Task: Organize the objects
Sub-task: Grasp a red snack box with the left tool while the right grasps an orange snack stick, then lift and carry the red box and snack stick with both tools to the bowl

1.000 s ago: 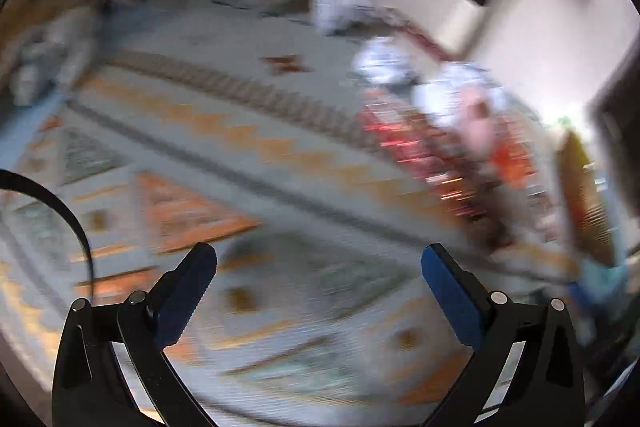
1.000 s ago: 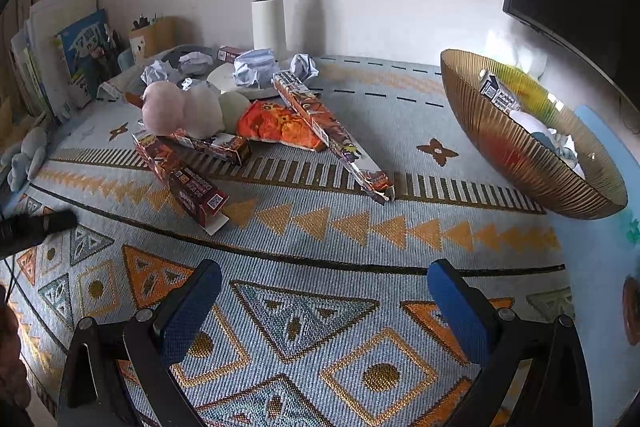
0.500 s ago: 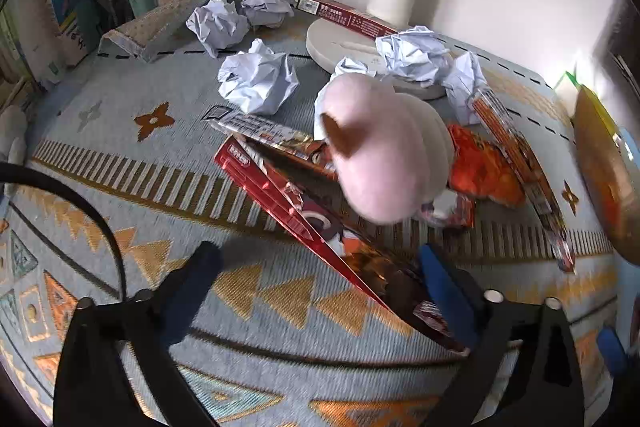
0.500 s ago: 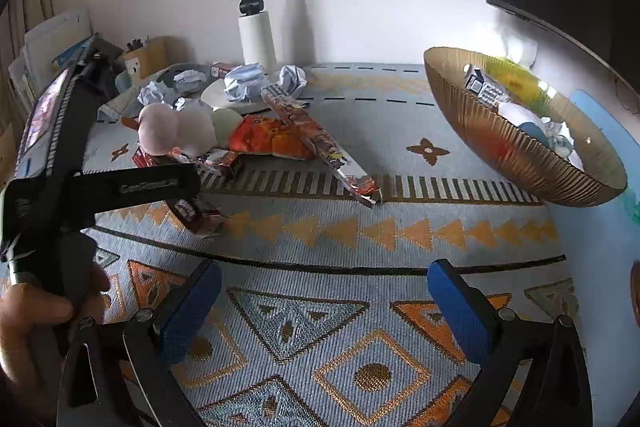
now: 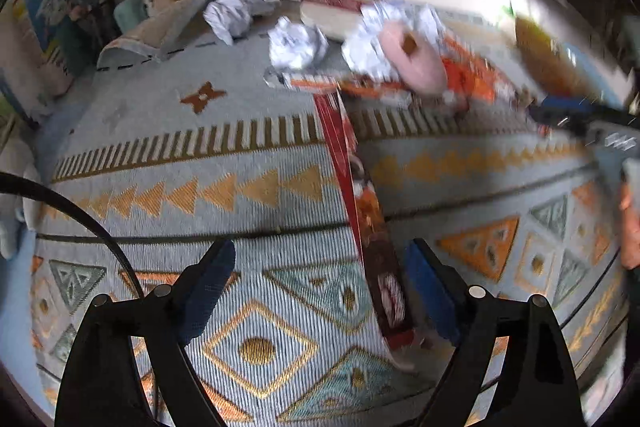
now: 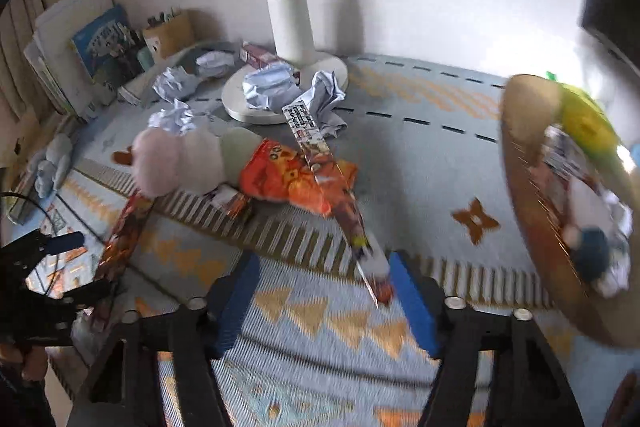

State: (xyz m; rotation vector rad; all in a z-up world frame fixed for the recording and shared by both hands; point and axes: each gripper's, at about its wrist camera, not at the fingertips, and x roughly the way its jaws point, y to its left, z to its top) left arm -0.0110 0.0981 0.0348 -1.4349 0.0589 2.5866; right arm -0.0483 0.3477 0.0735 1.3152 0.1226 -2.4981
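Straddling boxes (image 5: 372,239) — fingers (image 5: 208,279) wide.

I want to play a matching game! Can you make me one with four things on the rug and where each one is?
Things:
1. gold bowl
2. pink plush toy
3. white lamp base
4. long red box

Places:
A. at the back by the wall
B. on the far right
C. left of the orange snack bag
D. between the left tool's open fingers

Pairs: 1-B, 2-C, 3-A, 4-D
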